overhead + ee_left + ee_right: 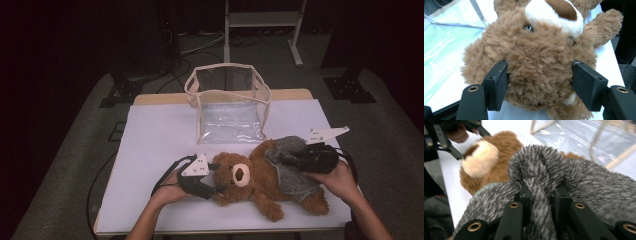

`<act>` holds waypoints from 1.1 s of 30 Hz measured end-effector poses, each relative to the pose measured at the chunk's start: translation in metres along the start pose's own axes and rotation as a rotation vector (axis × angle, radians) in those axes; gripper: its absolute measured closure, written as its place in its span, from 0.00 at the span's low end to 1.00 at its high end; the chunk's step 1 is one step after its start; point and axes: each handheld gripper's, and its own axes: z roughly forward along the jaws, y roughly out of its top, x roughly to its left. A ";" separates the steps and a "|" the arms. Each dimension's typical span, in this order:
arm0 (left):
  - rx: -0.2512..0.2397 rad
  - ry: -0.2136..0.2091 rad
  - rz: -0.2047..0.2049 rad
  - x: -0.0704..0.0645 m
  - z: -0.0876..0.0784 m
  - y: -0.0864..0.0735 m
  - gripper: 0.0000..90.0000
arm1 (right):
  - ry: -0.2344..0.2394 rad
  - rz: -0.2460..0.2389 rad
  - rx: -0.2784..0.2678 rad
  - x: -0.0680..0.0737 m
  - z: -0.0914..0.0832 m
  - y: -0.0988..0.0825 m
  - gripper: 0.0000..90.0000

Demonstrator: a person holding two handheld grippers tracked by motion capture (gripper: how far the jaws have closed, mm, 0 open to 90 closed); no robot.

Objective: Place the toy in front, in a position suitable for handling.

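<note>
The left gripper [212, 179] clamps its jaws on either side of the teddy bear's head [536, 62]; the right gripper [292, 159] pinches a fold of the bear's grey knitted sweater [544, 170] at the torso; the teddy bear [260, 177] lies on its back across the white table [155, 135], long axis running left to right, head toward the left hand; the clear bag [230, 102] stands open just behind it, nearer the right gripper's end.

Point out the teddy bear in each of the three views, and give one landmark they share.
High view: teddy bear lies low centre, between the grippers.
Left gripper view: its head sits between the jaws.
Right gripper view: upper left, behind the grey sweater.
Shared landmark: the clear bag.
</note>
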 end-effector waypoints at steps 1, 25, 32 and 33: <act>-0.013 -0.001 -0.005 0.001 -0.001 0.001 0.36 | 0.013 -0.007 -0.009 0.002 0.005 0.002 0.81; -0.030 -0.041 -0.039 0.004 -0.005 0.016 0.24 | -0.021 0.018 -0.096 0.014 -0.007 -0.032 0.81; -0.013 -0.104 -0.122 0.008 -0.001 0.021 0.12 | -0.024 -0.005 -0.135 0.036 -0.016 -0.053 0.81; -0.010 -0.113 -0.123 0.007 0.002 0.022 0.12 | -0.029 -0.012 -0.136 0.038 -0.016 -0.054 0.81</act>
